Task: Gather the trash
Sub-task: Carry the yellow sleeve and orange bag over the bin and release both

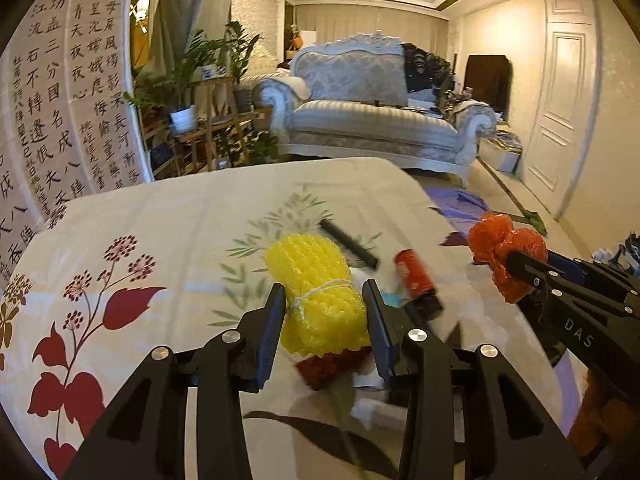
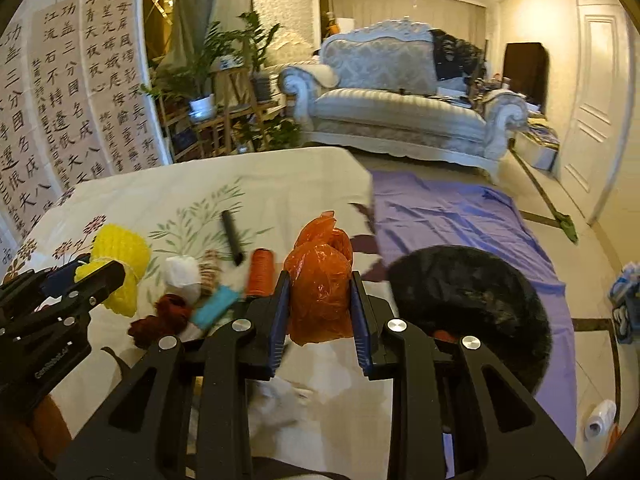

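My left gripper (image 1: 325, 300) is shut on a yellow foam net bundle (image 1: 316, 292) tied with white string, held just above the floral tablecloth (image 1: 160, 240). My right gripper (image 2: 320, 300) is shut on a crumpled orange plastic bag (image 2: 320, 292); it also shows in the left wrist view (image 1: 506, 252). On the cloth lie a black marker (image 1: 350, 244), an orange-and-black cylinder (image 1: 416, 280), a dark red knit scrap (image 2: 164, 316), a white wad (image 2: 182, 274), a teal piece (image 2: 214, 306) and a brown-white roll (image 2: 210, 270). The yellow bundle (image 2: 120, 264) shows at left in the right wrist view.
A round black bin (image 2: 472, 300) stands right of the table on a purple sheet (image 2: 460, 216). A white paper piece (image 2: 280, 400) lies near the front. A sofa (image 1: 372, 120), plant stand (image 1: 208, 120) and calligraphy screen (image 1: 60, 100) stand behind. A white roll (image 2: 600, 420) lies on the floor.
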Demonstrator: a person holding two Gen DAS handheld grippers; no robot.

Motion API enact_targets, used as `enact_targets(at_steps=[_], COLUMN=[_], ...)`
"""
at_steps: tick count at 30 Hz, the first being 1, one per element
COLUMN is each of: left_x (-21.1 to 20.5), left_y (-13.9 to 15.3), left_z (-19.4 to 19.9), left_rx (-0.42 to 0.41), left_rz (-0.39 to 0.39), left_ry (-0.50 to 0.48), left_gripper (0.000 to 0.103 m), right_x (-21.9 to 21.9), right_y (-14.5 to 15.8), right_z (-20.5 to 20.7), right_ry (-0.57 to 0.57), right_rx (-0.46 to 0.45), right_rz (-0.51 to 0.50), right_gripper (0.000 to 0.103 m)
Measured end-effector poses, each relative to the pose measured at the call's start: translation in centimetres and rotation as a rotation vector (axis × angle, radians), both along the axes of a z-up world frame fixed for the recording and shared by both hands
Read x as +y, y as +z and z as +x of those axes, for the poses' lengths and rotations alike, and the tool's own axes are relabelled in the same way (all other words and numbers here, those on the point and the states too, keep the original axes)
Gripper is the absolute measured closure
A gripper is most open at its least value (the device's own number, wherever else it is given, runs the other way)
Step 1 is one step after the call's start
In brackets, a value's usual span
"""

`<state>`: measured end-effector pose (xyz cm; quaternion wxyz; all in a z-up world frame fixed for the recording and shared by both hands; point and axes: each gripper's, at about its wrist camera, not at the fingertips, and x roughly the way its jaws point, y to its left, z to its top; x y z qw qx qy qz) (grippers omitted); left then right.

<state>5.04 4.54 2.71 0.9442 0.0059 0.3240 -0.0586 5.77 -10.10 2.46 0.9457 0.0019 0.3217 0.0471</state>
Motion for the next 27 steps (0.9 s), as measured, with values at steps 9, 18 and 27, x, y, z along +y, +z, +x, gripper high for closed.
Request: enact_targets(at_steps=[9,18,27], left_x=[-4.9,-9.6,-14.2], left_y=[0.5,0.3,-0.6], left_z=[-0.7,-0.8,0.3], left_rx=[-0.026,-0.046,-0.046], left_rz=[0.005,0.013,0.032], left_ry=[-0.090,-0.171,-0.238], left_gripper=[0.063,0.063,0.063], right_x=[-4.6,-8.8,-12.5], right_y=[0.1,-0.2,-0.9], right_z=[-1.5,-2.6,-3.0], right_ry=[-0.092,-0.176,-0.247], right_rx=[-0.016,-0.025,-0.023], right_rz=[0.010,0.010,0.020], right_gripper=[0.075,0.075,0.075])
